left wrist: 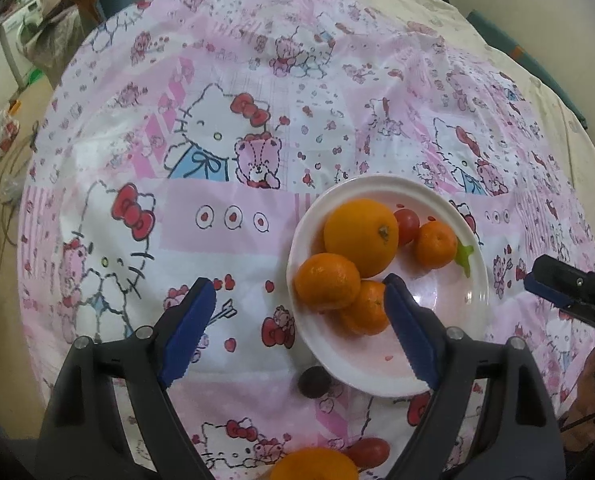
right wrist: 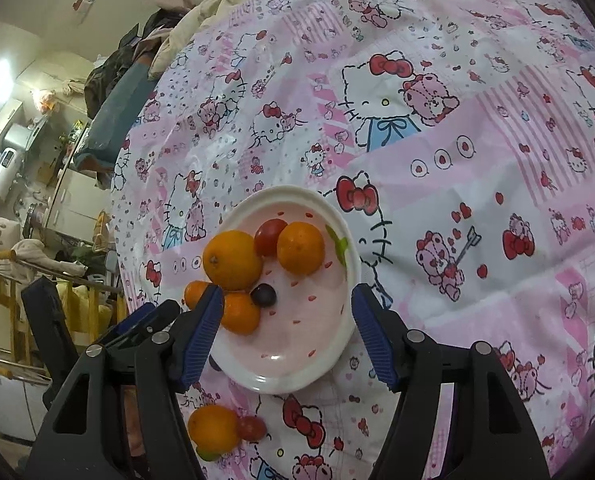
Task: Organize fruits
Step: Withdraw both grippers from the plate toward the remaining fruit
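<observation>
A white plate (right wrist: 339, 332) sits on a bed spread with a pink cartoon-cat sheet (right wrist: 477, 160). On the plate a large orange (right wrist: 232, 260) lies at 9 o'clock, a red tomato (right wrist: 269, 236) at 12 o'clock touches a mandarin (right wrist: 300, 253) at 1 o'clock, and 2 more mandarins (right wrist: 239, 314) crowd the left rim beside a dark plum (right wrist: 263, 295). Off the plate toward 7 o'clock, another orange (right wrist: 213, 430) touches a second tomato (right wrist: 252, 428) on the sheet. The right claw (right wrist: 287, 336) hangs above the plate, blue fingers apart, gripping nothing. The left claw (left wrist: 297, 328) likewise stands apart and empty over the plate's left rim, a dark plum (left wrist: 314, 381) on the sheet between its fingers.
</observation>
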The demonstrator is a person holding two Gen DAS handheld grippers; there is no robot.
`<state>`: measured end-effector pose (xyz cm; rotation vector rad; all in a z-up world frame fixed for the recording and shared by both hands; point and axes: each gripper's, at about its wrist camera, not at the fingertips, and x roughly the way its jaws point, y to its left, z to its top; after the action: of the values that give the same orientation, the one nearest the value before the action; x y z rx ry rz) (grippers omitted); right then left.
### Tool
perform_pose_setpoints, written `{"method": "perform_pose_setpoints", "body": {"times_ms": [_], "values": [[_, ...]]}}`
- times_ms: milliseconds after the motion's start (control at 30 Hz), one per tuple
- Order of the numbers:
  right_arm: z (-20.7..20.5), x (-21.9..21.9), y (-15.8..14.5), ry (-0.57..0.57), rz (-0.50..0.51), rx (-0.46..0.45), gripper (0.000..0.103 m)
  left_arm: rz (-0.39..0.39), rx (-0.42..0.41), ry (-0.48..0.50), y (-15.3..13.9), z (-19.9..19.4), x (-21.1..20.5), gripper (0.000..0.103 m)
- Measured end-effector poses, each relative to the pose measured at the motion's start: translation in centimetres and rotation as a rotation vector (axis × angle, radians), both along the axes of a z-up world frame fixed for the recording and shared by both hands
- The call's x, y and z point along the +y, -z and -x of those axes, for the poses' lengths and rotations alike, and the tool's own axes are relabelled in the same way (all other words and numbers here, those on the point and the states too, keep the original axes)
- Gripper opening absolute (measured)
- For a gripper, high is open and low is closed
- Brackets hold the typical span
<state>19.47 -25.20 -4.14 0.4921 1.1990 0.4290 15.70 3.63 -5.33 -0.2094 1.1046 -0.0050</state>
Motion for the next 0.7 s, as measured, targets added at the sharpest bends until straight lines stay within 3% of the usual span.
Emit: {"method": "perform_pose_setpoints", "body": {"times_ms": [700], "values": [[6.1,2.3,-2.2,-0.05,0.083,-0.089,0.07,-0.05,0.021,-0.009,0.6,3.8,4.4,0.084]]}}
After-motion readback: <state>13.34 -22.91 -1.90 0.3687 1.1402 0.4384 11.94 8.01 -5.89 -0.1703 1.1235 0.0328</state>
